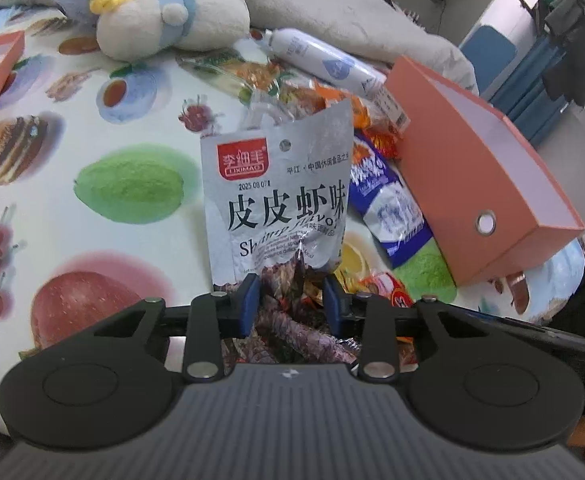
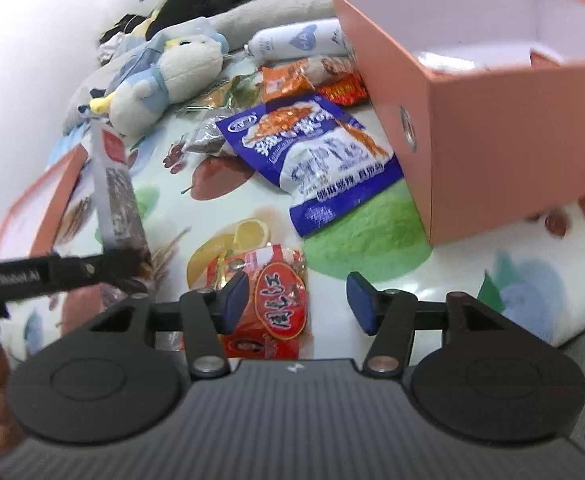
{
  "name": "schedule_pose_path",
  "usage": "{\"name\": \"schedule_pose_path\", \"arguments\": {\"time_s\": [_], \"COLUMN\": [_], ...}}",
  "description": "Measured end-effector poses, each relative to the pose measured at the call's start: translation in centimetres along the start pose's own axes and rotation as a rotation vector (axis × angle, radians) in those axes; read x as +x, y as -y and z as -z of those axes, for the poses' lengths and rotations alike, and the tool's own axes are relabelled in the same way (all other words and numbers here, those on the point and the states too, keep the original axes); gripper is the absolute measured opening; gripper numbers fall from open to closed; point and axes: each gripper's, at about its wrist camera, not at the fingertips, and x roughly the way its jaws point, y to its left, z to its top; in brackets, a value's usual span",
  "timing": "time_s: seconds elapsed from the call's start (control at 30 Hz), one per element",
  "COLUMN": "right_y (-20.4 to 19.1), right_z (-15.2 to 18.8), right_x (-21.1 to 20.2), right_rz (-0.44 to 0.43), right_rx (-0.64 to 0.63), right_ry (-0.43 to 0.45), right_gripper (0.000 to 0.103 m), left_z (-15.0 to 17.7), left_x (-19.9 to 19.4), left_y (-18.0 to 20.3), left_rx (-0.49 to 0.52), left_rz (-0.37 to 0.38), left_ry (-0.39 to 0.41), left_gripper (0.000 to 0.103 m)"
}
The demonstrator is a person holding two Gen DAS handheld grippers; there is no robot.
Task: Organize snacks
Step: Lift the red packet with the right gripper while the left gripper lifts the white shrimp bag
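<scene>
My left gripper (image 1: 292,296) is shut on the lower end of a silver shrimp-flavour snack packet (image 1: 280,196) and holds it upright above the table; the packet also shows in the right wrist view (image 2: 118,196). My right gripper (image 2: 298,304) is open and empty, its fingers on either side of a red-orange snack packet (image 2: 276,296) lying on the cloth. A blue and white snack bag (image 2: 316,156) lies beyond it, also in the left wrist view (image 1: 388,208). An open orange box (image 2: 492,120) stands at the right, and shows in the left wrist view (image 1: 484,184).
A fruit-print cloth (image 1: 92,160) covers the table. A plush bird (image 1: 164,16) and a white sausage-shaped pack (image 1: 324,60) lie at the back with several small orange packets (image 2: 304,76). A second orange box (image 2: 40,208) sits at the left. The table edge runs at the right (image 2: 572,320).
</scene>
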Motion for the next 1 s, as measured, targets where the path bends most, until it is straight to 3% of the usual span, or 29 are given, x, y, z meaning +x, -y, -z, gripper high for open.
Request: {"name": "schedule_pose_path", "arguments": {"time_s": [0.03, 0.13, 0.33, 0.5, 0.73, 0.83, 0.93, 1.0], "right_y": [0.3, 1.0, 2.1, 4.1, 6.3, 5.1, 4.1, 3.4], "right_z": [0.1, 0.2, 0.0, -0.2, 0.4, 0.1, 0.3, 0.3], "right_x": [0.2, 0.7, 1.4, 1.7, 2.3, 2.4, 3.2, 3.6], "right_rz": [-0.015, -0.077, -0.169, -0.278, -0.567, -0.478, -0.418, -0.395], "right_rx": [0.026, 0.106, 0.234, 0.416, 0.650, 0.564, 0.513, 0.476], "right_ry": [-0.009, -0.030, -0.065, -0.087, -0.106, -0.131, -0.174, -0.184], "right_gripper": [0.057, 0.057, 0.057, 0.058, 0.057, 0.056, 0.048, 0.025], "left_z": [0.1, 0.5, 0.8, 0.8, 0.5, 0.5, 0.5, 0.5], "left_x": [0.2, 1.0, 1.9, 2.4, 2.8, 2.9, 3.0, 2.9], "left_y": [0.2, 0.5, 0.7, 0.2, -0.6, -0.5, -0.5, -0.5], "left_rx": [0.013, 0.033, 0.038, 0.015, -0.025, -0.030, -0.031, -0.027], "left_rz": [-0.001, -0.003, 0.004, 0.017, 0.045, 0.049, 0.051, 0.052], "left_ry": [-0.007, -0.037, -0.047, -0.052, -0.056, -0.053, -0.049, -0.047], "left_gripper": [0.031, 0.029, 0.027, 0.027, 0.027, 0.027, 0.028, 0.028]}}
